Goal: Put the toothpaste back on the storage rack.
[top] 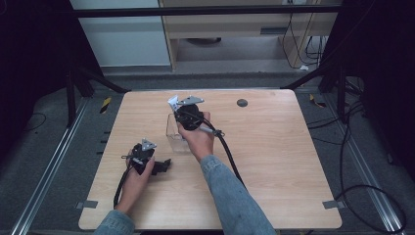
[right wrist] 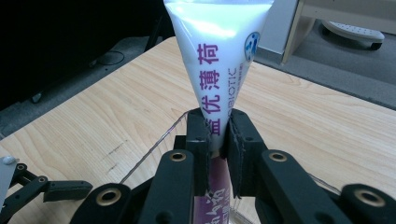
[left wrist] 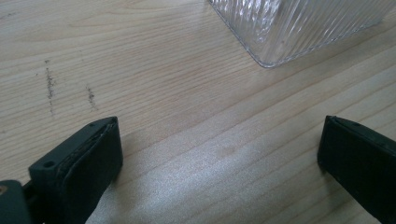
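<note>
Wooden table, one clear box, right tongs clamping one white tube, left tongs released.

Clear container stands near table centre with tube upright over it between the right gripper jaws; left gripper rests on table just nearer and left; round disc lies far-right.
</note>
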